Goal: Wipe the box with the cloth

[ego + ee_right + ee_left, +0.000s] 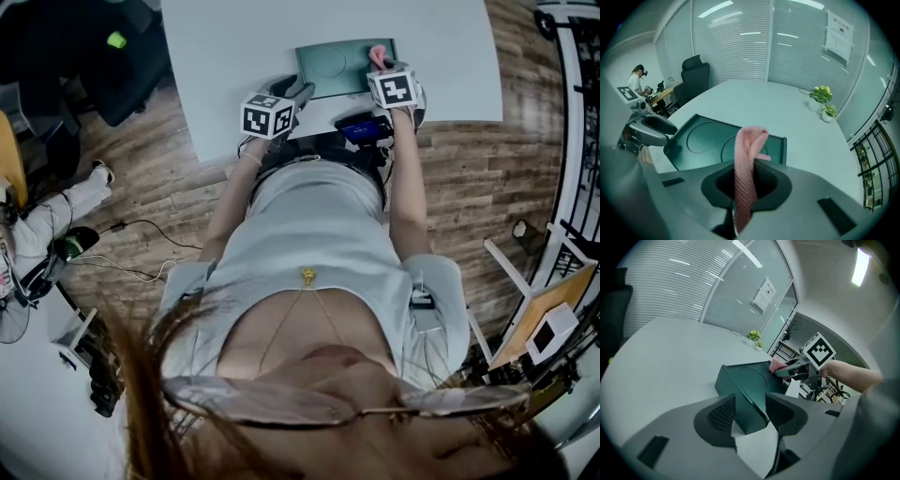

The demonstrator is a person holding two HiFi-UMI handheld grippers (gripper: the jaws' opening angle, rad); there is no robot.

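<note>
A shallow dark green box (333, 64) with two round recesses lies on the white table (234, 56). In the left gripper view my left gripper (751, 399) is shut on the near corner of the box (750, 380), one pad on each side of the wall. My right gripper (749, 168) is shut on a pink knitted cloth (747, 145), whose folded end sticks up past the jaws. The cloth (377, 56) hangs over the right end of the box (708, 140); whether it touches the box I cannot tell. The left gripper (649, 129) shows at the box's left corner.
A dark phone-like device (364, 127) lies at the table's near edge between my arms. Two small potted plants (820, 96) stand at the far right of the table. A black office chair (693, 70) and a person (636, 77) at another desk are beyond it.
</note>
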